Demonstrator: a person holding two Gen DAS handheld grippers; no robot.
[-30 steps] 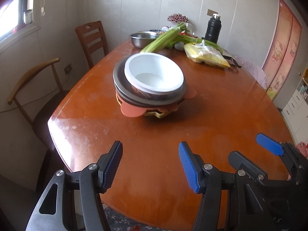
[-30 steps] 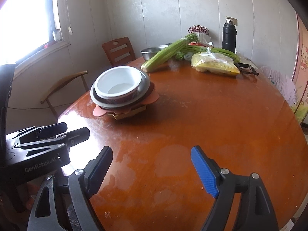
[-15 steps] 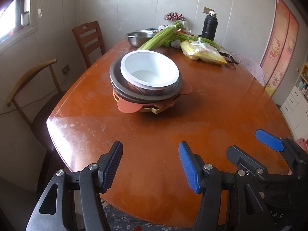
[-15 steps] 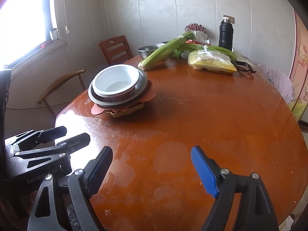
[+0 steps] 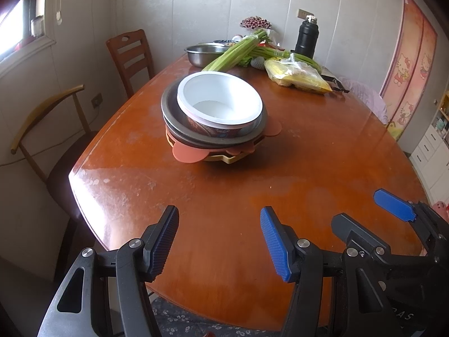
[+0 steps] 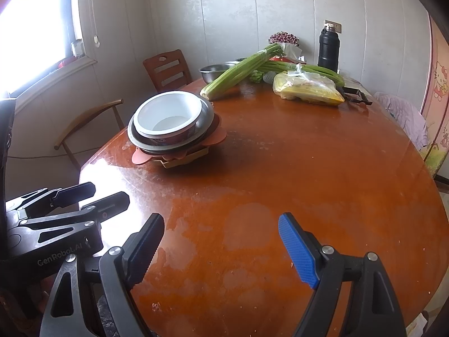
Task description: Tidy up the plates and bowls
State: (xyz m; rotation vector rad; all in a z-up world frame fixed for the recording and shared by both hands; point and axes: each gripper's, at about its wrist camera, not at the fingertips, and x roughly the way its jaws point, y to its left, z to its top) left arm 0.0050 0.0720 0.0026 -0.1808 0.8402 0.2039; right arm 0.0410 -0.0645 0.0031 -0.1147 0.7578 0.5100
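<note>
Left gripper (image 5: 219, 241) sits at the bottom of its own view, jaws apart, nothing between them, only bare table (image 5: 322, 151) showing through the gap. Right gripper (image 6: 221, 247) is the same at the bottom of its view: jaws spread wide, empty, above the near table edge. The two are side by side; each shows in the other's frame, the right one at lower right of the left view, the left one at lower left of the right view. Neither touches any dish. The stack (image 5: 216, 123) is well apart from both, centre of the left view, left of centre in the right view, near the table's left edge. Top down: white bowl (image 5: 221, 98) nested in a grey metal plate (image 5: 171, 112), then an orange lobed mat (image 5: 186, 153), then a yellow dish (image 5: 224, 159) at the bottom, mostly hidden. Beyond it, at the far end of the table in the upper middle of the frames: steel bowl (image 5: 203, 53), celery (image 5: 235, 52), a yellow bag (image 5: 297, 77), black flask (image 5: 307, 39). Two chairs (image 5: 130, 56) stand along the left side, under the window.
</note>
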